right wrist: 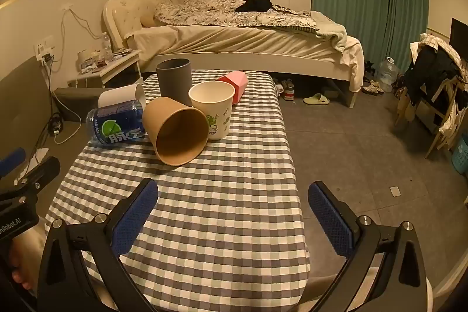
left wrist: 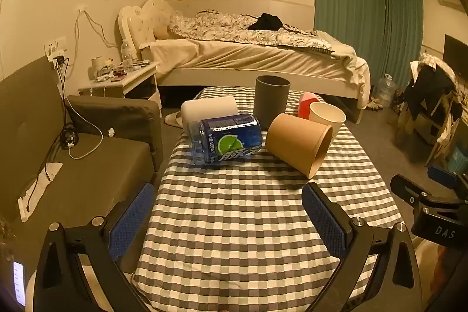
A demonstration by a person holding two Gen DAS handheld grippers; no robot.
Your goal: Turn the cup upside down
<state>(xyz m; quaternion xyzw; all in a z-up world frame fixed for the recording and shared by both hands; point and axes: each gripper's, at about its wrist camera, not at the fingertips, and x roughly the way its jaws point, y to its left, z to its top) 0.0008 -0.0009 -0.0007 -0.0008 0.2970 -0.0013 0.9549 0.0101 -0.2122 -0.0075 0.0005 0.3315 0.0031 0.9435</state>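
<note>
- My left claw (left wrist: 228, 212) and my right claw (right wrist: 233, 209) both hang over the near end of the table (right wrist: 222, 224), fingers spread wide apart, gripping nothing.
- Which cup the task means is unclear: the brown cup (right wrist: 177, 133) lies on its side, mouth toward me, while the white cup (right wrist: 213, 110) stands upright just behind it.
- The brown cup sits against the bottle (right wrist: 117, 126), also on its side, and looks to be touching the white cup at its rim; I cannot tell for sure.
- Risk, as I judge it: a paper wall is soft, so closing hard on either cup could crush it out of round.
- The brown cup can roll. A push from one finger before the other lands could send it away from my fingers, or toward the table edge on my right.
- The bottle can also roll, and a knock might carry it off the left edge.
- Reaching past for the white cup, I could bump the grey tub (right wrist: 174, 79) or the pink box (right wrist: 235, 82) close behind.
- The cloth may bunch under a dragged rim and tip the cup as I set it down.
</note>
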